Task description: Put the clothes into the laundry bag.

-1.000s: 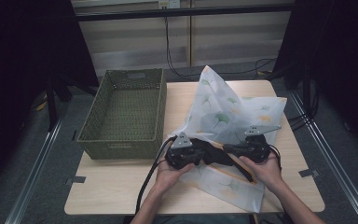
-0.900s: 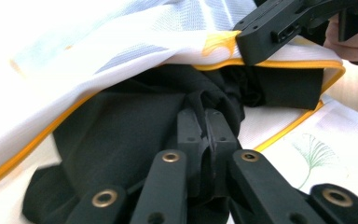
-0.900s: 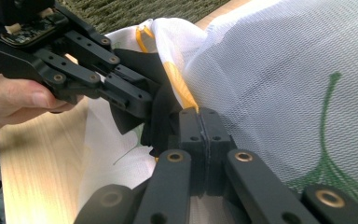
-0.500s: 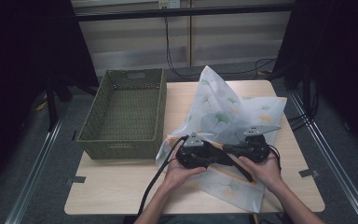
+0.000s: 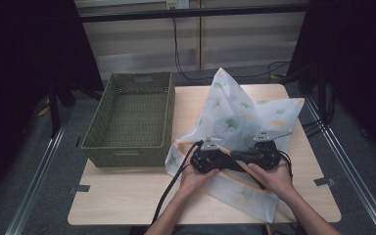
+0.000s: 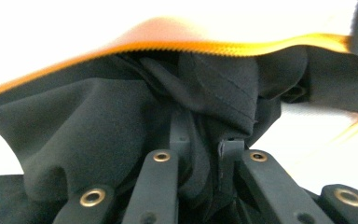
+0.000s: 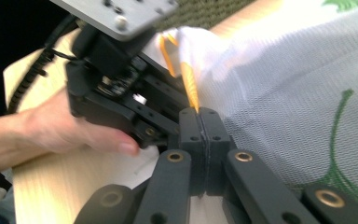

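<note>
Right gripper [image 7: 200, 122]: jaws pressed together, pinching the orange-edged rim of the mesh laundry bag [image 5: 245, 117]. Left gripper [image 6: 204, 154]: jaws have just been closing, black cloth [image 6: 121, 121] bunched between them, clamped. The two grippers sit just beside each other at the bag's near edge, with the black cloth lying at the bag's opening.

Bag: white fine mesh, green leaf print, orange trim, crumpled and peaked; long axis runs from near right to far left, toward the basket [image 5: 127, 147]. It lies just right of that olive woven rectangular basket, touching its near corner.
</note>
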A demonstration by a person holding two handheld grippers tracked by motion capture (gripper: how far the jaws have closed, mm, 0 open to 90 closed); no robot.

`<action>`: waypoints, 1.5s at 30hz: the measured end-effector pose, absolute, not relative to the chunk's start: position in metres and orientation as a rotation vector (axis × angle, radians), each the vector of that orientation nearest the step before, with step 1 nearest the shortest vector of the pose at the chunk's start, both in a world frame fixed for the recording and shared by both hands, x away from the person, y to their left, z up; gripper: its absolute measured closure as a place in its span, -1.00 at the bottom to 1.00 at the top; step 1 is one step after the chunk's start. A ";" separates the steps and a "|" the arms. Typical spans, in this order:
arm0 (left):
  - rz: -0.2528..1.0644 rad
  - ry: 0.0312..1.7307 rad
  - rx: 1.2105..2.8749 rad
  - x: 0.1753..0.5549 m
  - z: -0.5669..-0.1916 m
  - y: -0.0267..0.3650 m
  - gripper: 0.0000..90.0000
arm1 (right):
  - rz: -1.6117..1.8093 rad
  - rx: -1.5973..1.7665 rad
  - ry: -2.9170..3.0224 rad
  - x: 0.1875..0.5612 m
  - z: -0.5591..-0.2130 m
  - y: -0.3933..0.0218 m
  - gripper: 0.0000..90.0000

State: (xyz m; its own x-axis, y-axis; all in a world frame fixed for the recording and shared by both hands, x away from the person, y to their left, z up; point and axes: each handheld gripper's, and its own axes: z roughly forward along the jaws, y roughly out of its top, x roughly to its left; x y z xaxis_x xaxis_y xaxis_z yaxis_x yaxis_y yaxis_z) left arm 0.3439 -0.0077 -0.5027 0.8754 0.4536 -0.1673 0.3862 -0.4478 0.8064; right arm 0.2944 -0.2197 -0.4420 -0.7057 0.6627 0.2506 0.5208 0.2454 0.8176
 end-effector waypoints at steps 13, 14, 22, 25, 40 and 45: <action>0.122 0.660 1.834 0.362 -0.472 -0.043 0.84 | 1.595 1.011 2.282 0.288 -0.399 -0.213 1.00; 0.134 0.658 1.821 0.364 -0.468 -0.044 0.84 | 1.610 1.004 2.266 0.288 -0.394 -0.214 1.00; 0.183 0.654 1.837 0.379 -0.462 -0.047 0.83 | 1.646 1.009 2.237 0.284 -0.389 -0.223 1.00; 0.143 0.677 1.871 0.382 -0.479 -0.044 0.82 | 1.606 1.047 2.274 0.287 -0.403 -0.223 1.00; 0.120 0.662 2.034 0.377 -0.499 -0.042 0.03 | 1.506 1.136 2.344 0.288 -0.437 -0.230 1.00; 0.126 0.633 2.028 0.369 -0.491 -0.024 -0.26 | 1.501 1.143 2.337 0.290 -0.438 -0.231 1.00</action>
